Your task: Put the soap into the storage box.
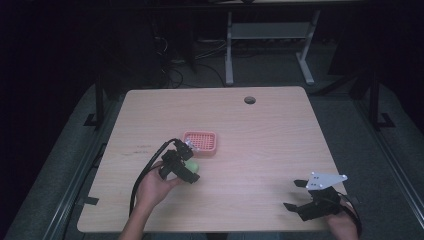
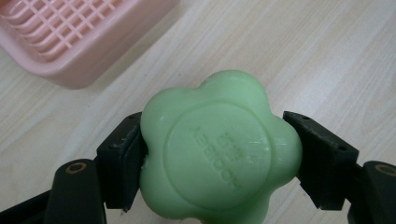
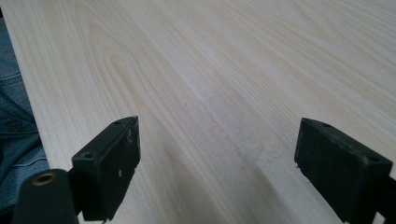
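Note:
A pale green flower-shaped soap [image 2: 219, 149] with raised lettering is clamped between both jaws of my left gripper [image 2: 215, 158]. In the high view that soap [image 1: 192, 165] shows as a green spot at the left gripper [image 1: 184, 169], just in front of a pink slotted soap tray [image 1: 200, 142] on the wooden table [image 1: 260, 135]. The tray's corner [image 2: 70, 42] lies up and to the left of the soap. My right gripper [image 1: 296, 195] rests near the table's front right edge, jaws wide apart, with bare wood between them [image 3: 217, 154].
A round cable hole [image 1: 249, 100] sits near the table's far edge. Black cables trail from both grippers. A white desk frame [image 1: 270, 35] stands on the dark floor beyond. Blue denim [image 3: 16, 135] shows past the table edge in the right gripper view.

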A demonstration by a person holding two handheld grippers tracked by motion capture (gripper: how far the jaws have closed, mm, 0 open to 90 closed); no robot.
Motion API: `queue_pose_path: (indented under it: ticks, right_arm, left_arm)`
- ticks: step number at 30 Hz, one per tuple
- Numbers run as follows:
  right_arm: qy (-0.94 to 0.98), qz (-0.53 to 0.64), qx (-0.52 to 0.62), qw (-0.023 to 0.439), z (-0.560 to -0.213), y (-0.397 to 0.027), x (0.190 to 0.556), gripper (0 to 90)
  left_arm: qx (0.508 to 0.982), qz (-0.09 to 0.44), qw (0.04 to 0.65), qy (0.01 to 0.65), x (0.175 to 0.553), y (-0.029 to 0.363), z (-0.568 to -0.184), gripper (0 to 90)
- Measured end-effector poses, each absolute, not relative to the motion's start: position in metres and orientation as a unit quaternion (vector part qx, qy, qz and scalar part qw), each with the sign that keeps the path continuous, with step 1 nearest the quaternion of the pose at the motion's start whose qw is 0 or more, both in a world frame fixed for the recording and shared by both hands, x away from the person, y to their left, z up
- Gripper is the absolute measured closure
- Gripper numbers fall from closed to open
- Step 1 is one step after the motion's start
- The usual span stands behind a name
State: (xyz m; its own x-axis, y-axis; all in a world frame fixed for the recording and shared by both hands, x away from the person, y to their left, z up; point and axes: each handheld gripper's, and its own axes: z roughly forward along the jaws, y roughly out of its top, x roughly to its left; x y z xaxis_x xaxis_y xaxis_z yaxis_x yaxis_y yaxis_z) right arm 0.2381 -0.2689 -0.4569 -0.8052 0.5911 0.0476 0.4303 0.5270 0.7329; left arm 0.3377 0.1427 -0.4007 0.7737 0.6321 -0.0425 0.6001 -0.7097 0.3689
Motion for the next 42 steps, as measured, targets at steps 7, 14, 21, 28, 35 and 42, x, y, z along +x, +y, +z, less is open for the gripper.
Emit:
queue_pose_path:
  ticks: [7, 14, 21, 28, 35, 42]
  right_arm:
    - [0.870, 0.386, 0.288, 0.105, -0.457, -0.268, 0.239, 13.8]
    - [0.867, 0.389, 0.295, 0.104, -0.457, -0.269, 0.238, 13.8]
    - [0.868, 0.389, 0.292, 0.104, -0.457, -0.268, 0.238, 13.8]
    - [0.867, 0.389, 0.293, 0.104, -0.456, -0.269, 0.238, 13.8]
    - [0.866, 0.391, 0.293, 0.105, -0.456, -0.269, 0.238, 13.8]
    - [0.866, 0.393, 0.293, 0.104, -0.456, -0.269, 0.237, 13.8]
  left_arm:
    - [0.924, 0.044, 0.177, 0.335, 0.349, 0.141, -0.394, 26.3]
    - [0.926, 0.046, 0.171, 0.334, 0.360, 0.136, -0.386, 26.3]
    - [0.925, 0.031, 0.172, 0.336, 0.372, 0.130, -0.384, 26.3]
    - [0.926, 0.034, 0.164, 0.338, 0.385, 0.126, -0.382, 26.3]
    - [0.925, 0.039, 0.158, 0.343, 0.394, 0.122, -0.378, 26.3]
    - [0.923, 0.038, 0.159, 0.349, 0.403, 0.119, -0.378, 26.3]
